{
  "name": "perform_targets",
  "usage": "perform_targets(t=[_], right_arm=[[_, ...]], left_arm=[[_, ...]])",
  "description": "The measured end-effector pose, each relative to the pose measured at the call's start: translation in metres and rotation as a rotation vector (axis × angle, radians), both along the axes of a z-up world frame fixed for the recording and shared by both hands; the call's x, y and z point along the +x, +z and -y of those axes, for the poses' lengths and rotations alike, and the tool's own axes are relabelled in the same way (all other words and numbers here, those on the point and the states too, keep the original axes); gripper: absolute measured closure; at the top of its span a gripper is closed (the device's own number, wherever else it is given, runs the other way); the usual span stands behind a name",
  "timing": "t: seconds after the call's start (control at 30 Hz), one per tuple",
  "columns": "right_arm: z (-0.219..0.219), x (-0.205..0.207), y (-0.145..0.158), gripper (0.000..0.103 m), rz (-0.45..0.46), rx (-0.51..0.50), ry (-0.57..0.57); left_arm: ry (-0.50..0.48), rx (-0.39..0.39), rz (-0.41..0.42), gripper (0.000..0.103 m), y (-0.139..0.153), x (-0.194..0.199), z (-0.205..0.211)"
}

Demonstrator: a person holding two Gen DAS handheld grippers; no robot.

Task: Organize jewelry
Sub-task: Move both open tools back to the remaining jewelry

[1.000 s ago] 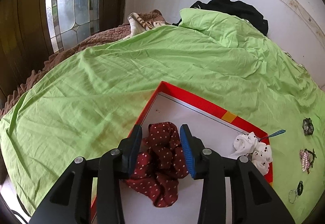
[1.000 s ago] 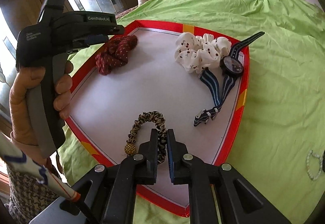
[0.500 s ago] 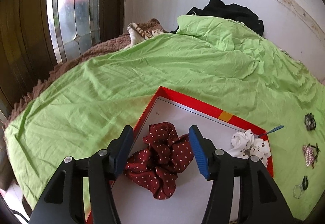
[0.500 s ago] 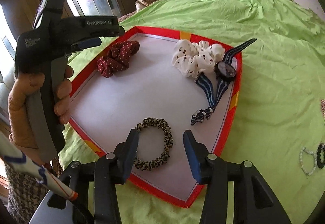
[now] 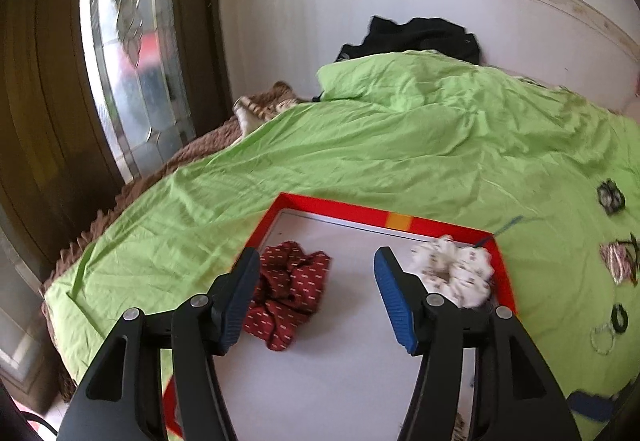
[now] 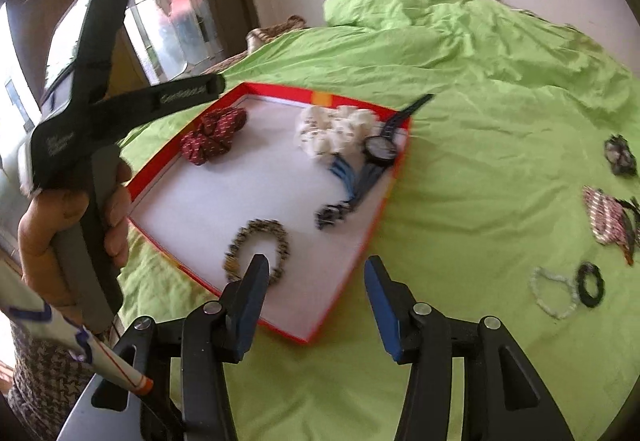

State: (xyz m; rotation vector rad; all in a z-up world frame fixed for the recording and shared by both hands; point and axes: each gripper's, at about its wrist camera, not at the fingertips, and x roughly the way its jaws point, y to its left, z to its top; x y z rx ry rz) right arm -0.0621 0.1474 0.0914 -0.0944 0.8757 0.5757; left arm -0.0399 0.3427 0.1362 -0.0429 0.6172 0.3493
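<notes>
The left gripper (image 5: pixel 316 297) hangs with jaws spread wide, holding nothing, above the red-rimmed tray (image 5: pixel 340 207); the maroon dotted scrunchie (image 5: pixel 290 291) lies by its left finger, the white scrunchie (image 5: pixel 454 271) at two o'clock; the right gripper (image 6: pixel 316 301) is likewise released over the tray's near edge, the leopard scrunchie (image 6: pixel 260 253) at eleven o'clock, the watch (image 6: pixel 380 149) at twelve; loose bracelets (image 6: pixel 554 293) lie on the green sheet (image 6: pixel 460 81) at three o'clock.

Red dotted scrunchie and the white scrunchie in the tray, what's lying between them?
Nothing: between the red dotted scrunchie and the white scrunchie only the bare white floor of the tray shows, in both wrist views.
</notes>
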Motion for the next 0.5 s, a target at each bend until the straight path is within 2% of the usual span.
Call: perform_targets(t=[0.33,0.5], right_arm=[[0.086,-0.005,0.003,0.046,0.007,0.016,-0.163],[0.130,-0.012,0.000,0.046,0.018,-0.004,-0.243]], left_arm=[[-0.110,0.126,0.052,0.034,0.004,-0.033,0.080],[-0.150,0.104,0.056,0.033,0.000,-0.050,0.108]])
